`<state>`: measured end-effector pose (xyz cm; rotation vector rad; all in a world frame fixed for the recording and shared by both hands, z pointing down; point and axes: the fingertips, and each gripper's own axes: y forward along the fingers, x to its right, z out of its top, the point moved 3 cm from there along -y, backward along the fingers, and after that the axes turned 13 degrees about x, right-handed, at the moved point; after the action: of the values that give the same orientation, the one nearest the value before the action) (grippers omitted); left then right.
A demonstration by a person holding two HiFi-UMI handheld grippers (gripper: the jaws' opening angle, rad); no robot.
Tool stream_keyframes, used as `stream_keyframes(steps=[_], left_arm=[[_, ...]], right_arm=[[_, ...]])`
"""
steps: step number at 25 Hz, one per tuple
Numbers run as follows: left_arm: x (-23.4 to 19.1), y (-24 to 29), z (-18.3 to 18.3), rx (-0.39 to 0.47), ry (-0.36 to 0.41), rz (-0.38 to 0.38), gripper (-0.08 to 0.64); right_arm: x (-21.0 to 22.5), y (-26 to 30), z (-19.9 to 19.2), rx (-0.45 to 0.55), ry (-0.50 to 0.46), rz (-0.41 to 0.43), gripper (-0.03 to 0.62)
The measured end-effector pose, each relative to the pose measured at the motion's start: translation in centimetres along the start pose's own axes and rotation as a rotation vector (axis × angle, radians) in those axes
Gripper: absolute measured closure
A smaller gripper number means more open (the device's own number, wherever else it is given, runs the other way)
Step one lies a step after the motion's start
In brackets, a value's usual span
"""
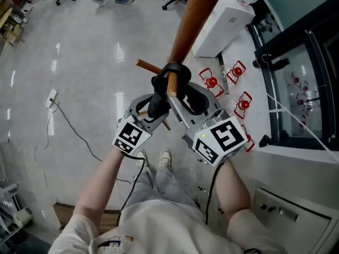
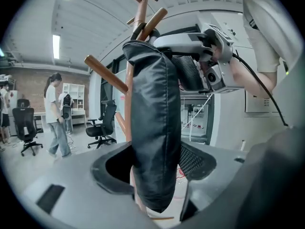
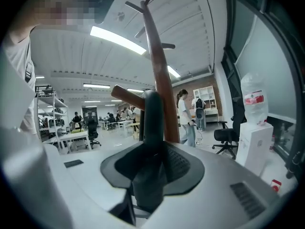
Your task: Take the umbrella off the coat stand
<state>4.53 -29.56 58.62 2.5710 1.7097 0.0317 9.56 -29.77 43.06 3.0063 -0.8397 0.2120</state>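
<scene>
A black folded umbrella [image 1: 157, 103] hangs by its loop [image 1: 172, 70] from a peg of the brown wooden coat stand [image 1: 188, 30]. My left gripper [image 1: 153, 106] straddles the umbrella's body; in the left gripper view the umbrella [image 2: 153, 128] stands upright between the jaws with a dark gap beside the left pad, and the stand's pole [image 2: 139, 18] rises behind. My right gripper [image 1: 183, 102] comes in from the right. In the right gripper view its pads press on the umbrella's narrow black top [image 3: 152, 113], in front of the pole [image 3: 159, 80].
A white box [image 1: 228, 20] carrying a water bottle [image 3: 252, 99] stands right of the stand, beside a glass partition [image 1: 296, 78]. Red markers [image 1: 233, 73] lie on the floor. A cable [image 1: 69, 126] runs across the floor at left. A person [image 2: 55, 113] and office chairs [image 2: 102, 125] are farther off.
</scene>
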Motion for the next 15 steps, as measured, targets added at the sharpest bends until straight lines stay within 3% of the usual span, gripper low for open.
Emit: stream_keyframes(steps=[15], left_arm=[[3.6,-4.0,6.1,0.021,0.016,-0.002,0.275]], right_arm=[[-5.0,-3.0,5.8,0.052,-0.024,0.029,0.472]])
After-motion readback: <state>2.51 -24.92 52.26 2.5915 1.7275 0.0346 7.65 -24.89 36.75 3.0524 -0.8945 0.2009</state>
